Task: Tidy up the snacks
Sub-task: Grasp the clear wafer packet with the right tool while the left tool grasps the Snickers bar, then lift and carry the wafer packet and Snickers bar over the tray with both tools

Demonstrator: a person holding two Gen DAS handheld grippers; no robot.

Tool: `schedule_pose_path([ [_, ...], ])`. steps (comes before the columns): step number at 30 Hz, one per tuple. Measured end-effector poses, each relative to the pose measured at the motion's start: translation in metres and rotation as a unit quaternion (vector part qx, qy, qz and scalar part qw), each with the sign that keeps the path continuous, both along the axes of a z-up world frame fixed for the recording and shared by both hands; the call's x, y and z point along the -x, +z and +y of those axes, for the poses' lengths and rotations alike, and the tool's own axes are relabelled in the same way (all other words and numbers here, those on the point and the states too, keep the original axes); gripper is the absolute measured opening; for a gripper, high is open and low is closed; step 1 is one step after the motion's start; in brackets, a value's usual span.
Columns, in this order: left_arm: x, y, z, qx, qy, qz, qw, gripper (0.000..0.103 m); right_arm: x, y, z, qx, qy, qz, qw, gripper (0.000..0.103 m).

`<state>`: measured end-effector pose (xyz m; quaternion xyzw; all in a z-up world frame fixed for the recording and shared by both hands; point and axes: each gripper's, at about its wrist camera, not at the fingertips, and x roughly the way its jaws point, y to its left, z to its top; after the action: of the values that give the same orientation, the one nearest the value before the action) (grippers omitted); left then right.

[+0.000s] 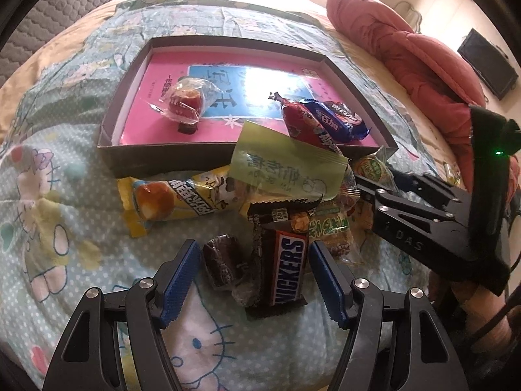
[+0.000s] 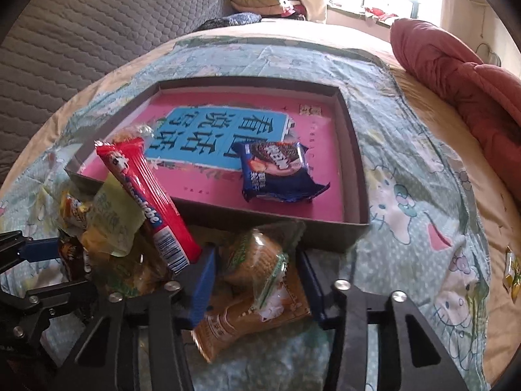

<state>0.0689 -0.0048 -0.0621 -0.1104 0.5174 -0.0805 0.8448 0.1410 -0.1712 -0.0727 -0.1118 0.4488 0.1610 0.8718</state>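
A shallow brown box (image 1: 169, 159) with a pink book inside lies on the bed; it also shows in the right wrist view (image 2: 358, 163). In it are a clear-wrapped red sweet (image 1: 184, 102), a red Alpenliebe stick (image 1: 306, 123) and a blue cookie pack (image 2: 276, 169). A snack pile lies in front of the box. My left gripper (image 1: 252, 273) is open around a Snickers bar (image 1: 288, 270) and a dark wrapped chocolate (image 1: 223, 265). My right gripper (image 2: 257, 280) is open around a green-and-clear wafer pack (image 2: 257, 257) lying on an orange pack (image 2: 247, 316).
A yellow long snack pack (image 1: 182, 202) and a pale green packet (image 1: 286, 166) lie before the box. A red quilt (image 1: 407, 65) is bunched at the right. A small yellow sweet (image 2: 513, 273) lies apart on the bedspread. A grey headboard (image 2: 81, 32) stands at the left.
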Motion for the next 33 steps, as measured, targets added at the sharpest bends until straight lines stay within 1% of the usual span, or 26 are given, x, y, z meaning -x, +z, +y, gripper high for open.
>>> schedule_pose_path([
  [1,0.0,0.0,-0.001,-0.001,0.001,-0.001,1.0,0.071,-0.001,-0.001,-0.001,-0.004,0.0,0.004,1.0,0.038],
  [2,-0.001,0.0,-0.001,-0.001,0.001,-0.004,1.0,0.071,-0.002,-0.002,-0.002,-0.012,0.001,0.008,1.0,0.037],
  [3,-0.001,0.0,-0.002,-0.001,0.002,-0.006,1.0,0.07,-0.004,-0.001,-0.004,-0.019,-0.001,0.01,1.0,0.037],
  [5,-0.001,0.001,-0.002,-0.002,0.002,-0.008,1.0,0.062,-0.005,0.0,-0.006,-0.028,-0.002,0.012,1.0,0.036],
  [7,-0.002,0.001,0.0,0.001,0.004,-0.007,1.0,0.058,-0.005,-0.001,-0.008,-0.032,-0.004,0.015,0.999,0.036],
  [11,-0.003,0.001,0.006,0.013,0.007,-0.005,0.9999,0.055,-0.004,0.003,-0.012,-0.041,-0.008,0.016,0.999,0.035],
  [15,-0.001,0.005,0.006,0.017,0.002,-0.01,0.9998,0.052,0.0,0.007,-0.022,-0.064,-0.016,0.023,0.998,0.033],
  [16,0.0,0.006,0.006,0.018,0.0,-0.011,0.9998,0.049,0.002,0.009,-0.024,-0.072,-0.018,0.025,0.997,0.032],
  [17,0.0,0.006,0.006,0.018,0.0,-0.011,0.9998,0.04,0.003,0.009,-0.026,-0.075,-0.018,0.025,0.997,0.032],
  [18,0.0,0.007,0.007,0.016,-0.003,-0.011,0.9998,0.036,0.003,0.009,-0.026,-0.073,-0.019,0.025,0.997,0.032],
  [22,-0.001,0.007,0.011,0.027,-0.001,-0.007,0.9996,0.035,0.003,0.007,-0.025,-0.075,-0.015,0.033,0.996,0.029],
  [29,0.001,0.006,0.011,0.029,-0.002,-0.008,0.9996,0.034,-0.007,-0.002,-0.02,-0.075,-0.011,0.048,0.996,0.029],
  [33,0.001,0.008,0.013,0.033,-0.003,-0.011,0.9994,0.032,-0.007,0.0,-0.019,-0.078,-0.003,0.045,0.996,0.026],
])
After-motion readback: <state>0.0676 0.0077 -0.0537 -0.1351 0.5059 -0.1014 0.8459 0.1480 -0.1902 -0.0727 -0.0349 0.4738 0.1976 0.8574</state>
